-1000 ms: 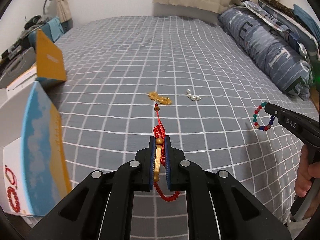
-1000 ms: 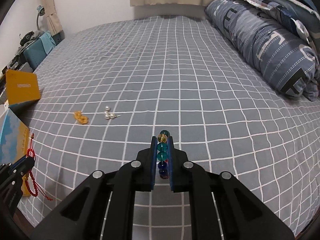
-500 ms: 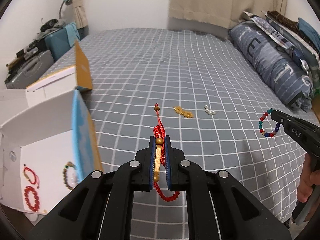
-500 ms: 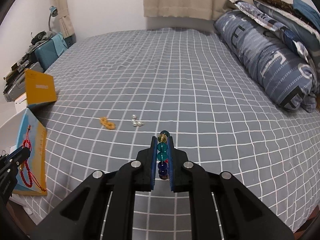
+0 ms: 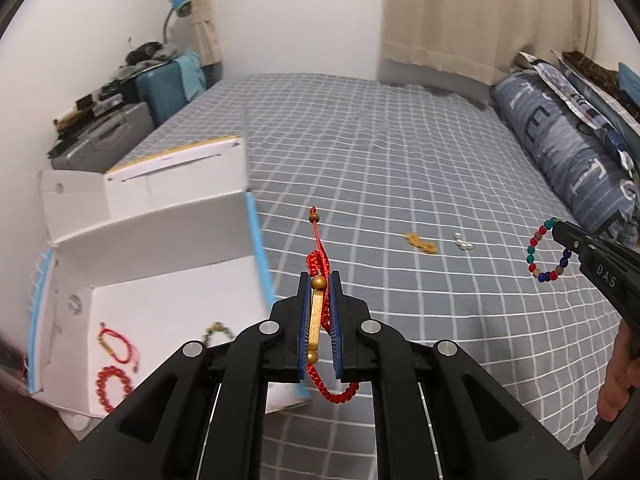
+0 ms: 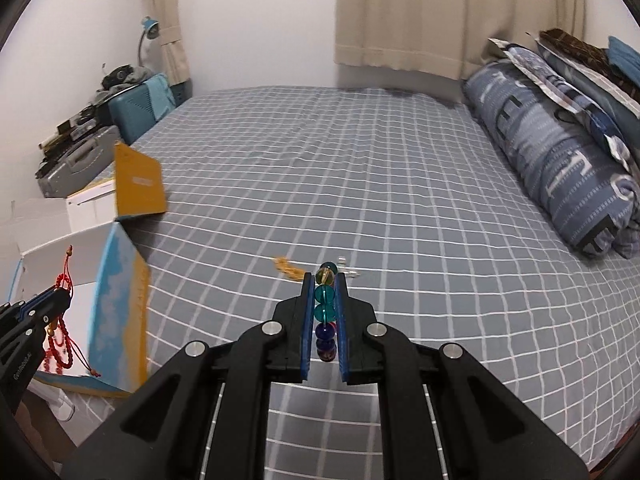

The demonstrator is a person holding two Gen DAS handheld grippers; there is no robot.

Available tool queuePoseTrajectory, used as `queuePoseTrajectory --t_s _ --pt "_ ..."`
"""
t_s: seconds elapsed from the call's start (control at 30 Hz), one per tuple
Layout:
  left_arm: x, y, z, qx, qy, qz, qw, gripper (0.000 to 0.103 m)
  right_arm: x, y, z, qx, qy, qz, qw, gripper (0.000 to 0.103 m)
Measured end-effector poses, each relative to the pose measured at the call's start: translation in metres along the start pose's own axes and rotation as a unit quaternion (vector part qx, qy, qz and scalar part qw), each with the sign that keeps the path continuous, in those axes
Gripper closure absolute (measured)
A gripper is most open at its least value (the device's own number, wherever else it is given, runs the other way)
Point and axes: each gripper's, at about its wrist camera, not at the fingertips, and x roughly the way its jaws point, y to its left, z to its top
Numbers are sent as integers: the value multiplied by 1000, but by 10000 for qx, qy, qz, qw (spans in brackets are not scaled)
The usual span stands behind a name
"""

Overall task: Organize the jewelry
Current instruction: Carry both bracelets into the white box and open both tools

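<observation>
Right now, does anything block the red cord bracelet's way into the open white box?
Nothing visible does. The left gripper holds the red cord bracelet above the bed, and the open white cardboard box beside it has only its blue-edged wall between.

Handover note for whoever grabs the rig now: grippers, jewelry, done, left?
Left hand-held gripper: shut on the red cord bracelet, held above the bed beside the open white box.
Right hand-held gripper: shut on the multicolour bead bracelet, in the air over the bed.
Done: three bracelets lie in the box, two red and one dark beaded, partly hidden.
Left: box both held bracelets, then fetch the amber piece and the pearl piece from the bedspread.
</observation>
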Motion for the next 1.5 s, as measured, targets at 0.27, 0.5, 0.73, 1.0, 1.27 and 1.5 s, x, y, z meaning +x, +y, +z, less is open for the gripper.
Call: queuePoseTrajectory --t_s 0.27,0.5,0.73,1.0,1.27,1.5 --pt "-11 62 -4 -274 -62 383 9989 95 7 64 4 -201 -22 341 9992 94" --pt "-17 123 -10 -651 -68 679 9955 95 10 127 4 -488 -57 704 9963 94" --pt "-20 160 -19 -858 -65 875 9924 95 4 176 2 -724 -136 1004 9922 94" --pt "-13 203 -31 -1132 33 1060 9879 95 -2 225 -9 -1061 -213 1249 9863 94" --pt "11 232 -44 -1224 317 1094 9859 95 23 266 -25 -1321 71 1408 9812 94" --pt "33 252 -56 -1307 592 1071 9838 94 58 296 -41 -1504 460 1343 9784 94"
